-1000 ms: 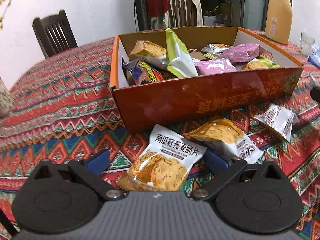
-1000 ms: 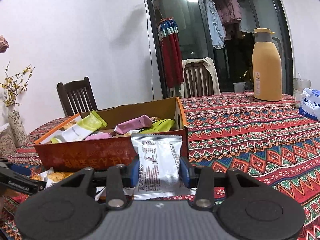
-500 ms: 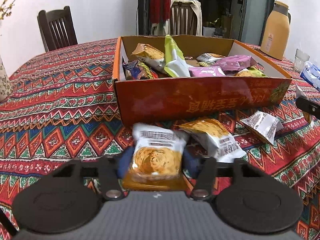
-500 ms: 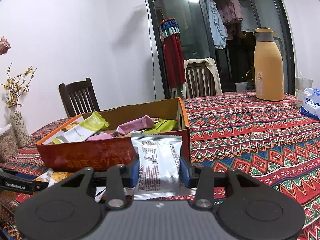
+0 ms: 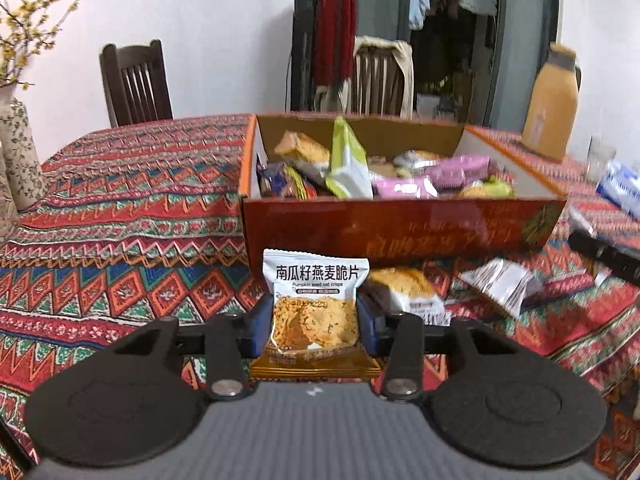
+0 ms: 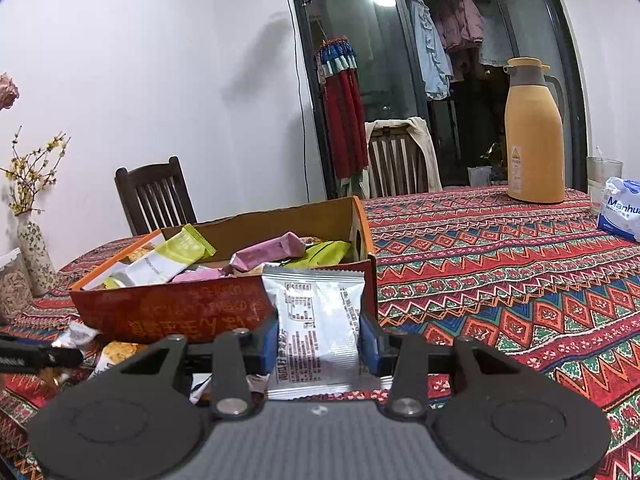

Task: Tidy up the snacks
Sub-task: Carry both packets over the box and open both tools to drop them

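An orange cardboard box (image 5: pixel 400 236) on the patterned tablecloth holds several snack packets. My left gripper (image 5: pixel 315 322) has its jaws closing on a white-and-orange pumpkin seed oat crisps packet (image 5: pixel 316 276), with the blue pads pressing its sides and the packet upright in front of the box. Two loose packets, an orange one (image 5: pixel 404 292) and a silver one (image 5: pixel 500 284), lie on the cloth to the right. In the right wrist view, my right gripper (image 6: pixel 320 340) is shut on a silver packet (image 6: pixel 316 300) near the box's (image 6: pixel 180 312) right corner.
A yellow thermos jug (image 6: pixel 534 136), a glass (image 6: pixel 604 176) and a tissue pack (image 6: pixel 620 208) stand at the far right of the table. A flowered vase (image 5: pixel 20 160) stands at the left edge. Wooden chairs (image 5: pixel 136 80) are behind the table.
My left gripper's jaws came in from wide apart onto the oat crisps packet and raised it off the cloth, now upright. The right gripper and its silver packet stayed still.
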